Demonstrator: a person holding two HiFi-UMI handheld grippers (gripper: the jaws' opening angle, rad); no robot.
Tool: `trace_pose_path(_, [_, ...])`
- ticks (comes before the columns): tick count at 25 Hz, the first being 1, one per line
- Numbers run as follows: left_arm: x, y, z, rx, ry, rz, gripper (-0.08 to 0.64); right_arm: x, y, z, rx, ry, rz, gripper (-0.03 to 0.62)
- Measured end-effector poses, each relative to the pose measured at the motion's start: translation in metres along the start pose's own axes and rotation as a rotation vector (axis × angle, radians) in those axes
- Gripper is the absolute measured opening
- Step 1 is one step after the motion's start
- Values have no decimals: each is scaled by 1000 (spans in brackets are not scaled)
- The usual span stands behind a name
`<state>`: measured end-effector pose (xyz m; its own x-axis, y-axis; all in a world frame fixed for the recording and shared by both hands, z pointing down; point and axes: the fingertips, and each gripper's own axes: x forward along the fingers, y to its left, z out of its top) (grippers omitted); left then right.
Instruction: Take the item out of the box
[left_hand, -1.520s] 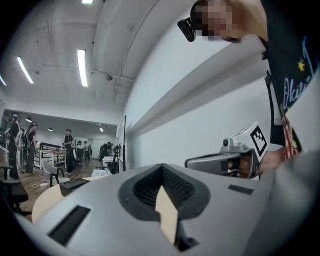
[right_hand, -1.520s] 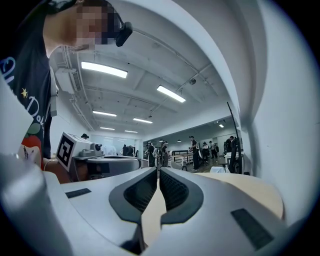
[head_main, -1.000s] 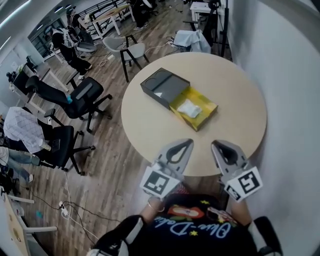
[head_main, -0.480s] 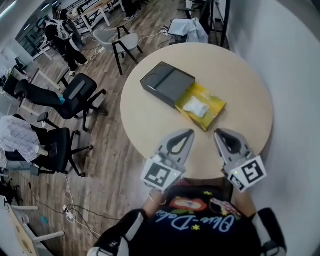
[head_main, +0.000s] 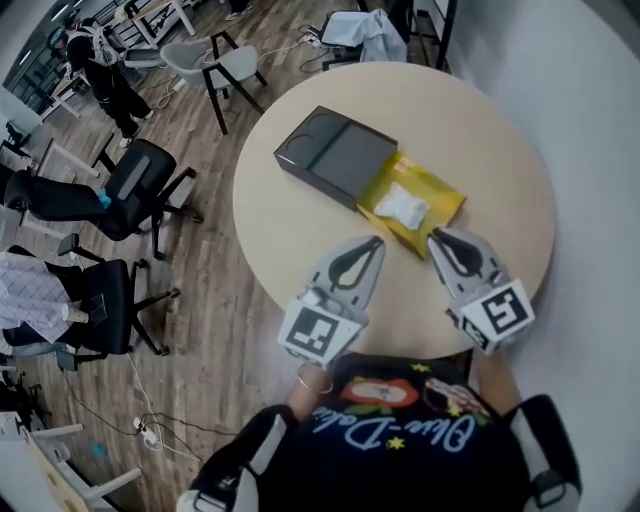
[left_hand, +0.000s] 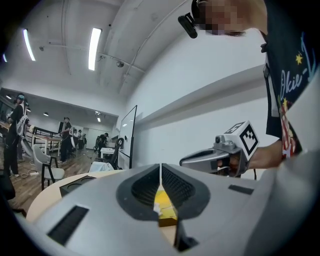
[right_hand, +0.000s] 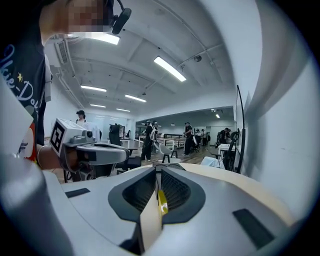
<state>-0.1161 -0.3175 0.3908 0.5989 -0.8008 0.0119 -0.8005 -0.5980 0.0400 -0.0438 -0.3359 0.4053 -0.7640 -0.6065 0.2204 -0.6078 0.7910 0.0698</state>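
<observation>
The round, smooth, pale surface (head_main: 300, 230) carries a matte dark grey box sleeve (head_main: 335, 157) touching a shallow yellow cardboard tray (head_main: 437, 192). The item, a soft white crinkled pouch (head_main: 402, 204), lies in that tray. The left gripper (head_main: 374, 241) and right gripper (head_main: 437, 238) hover near it, jaws clenched on nothing. If unbraced, the light tray may skid or lift along with the pouch.
</observation>
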Motion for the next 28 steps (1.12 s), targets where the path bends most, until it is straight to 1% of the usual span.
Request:
trace_pose_path(4, [12, 16, -12, -6, 18, -25, -6, 26, -11, -24, -26, 111, -4, 13])
trace_pose_path(8, [24, 30, -21, -25, 32, -39, -6, 47, -22, -50, -51, 232, -4, 38])
trace_pose_path(12, [33, 39, -26, -30, 39, -46, -6, 65, -33, -73, -64, 322, -3, 58])
trace_pose_path(17, [36, 53, -40, -63, 69, -26, -6, 88, -41, -104, -93, 417, 4, 64])
trace_pose_path(22, [37, 64, -48, -85, 86, -7, -6, 104, -42, -134, -137, 516, 47, 64])
trace_pose_path(28, [38, 72, -55, -106, 99, 4, -6, 115, -51, -167, -218, 650, 64, 80])
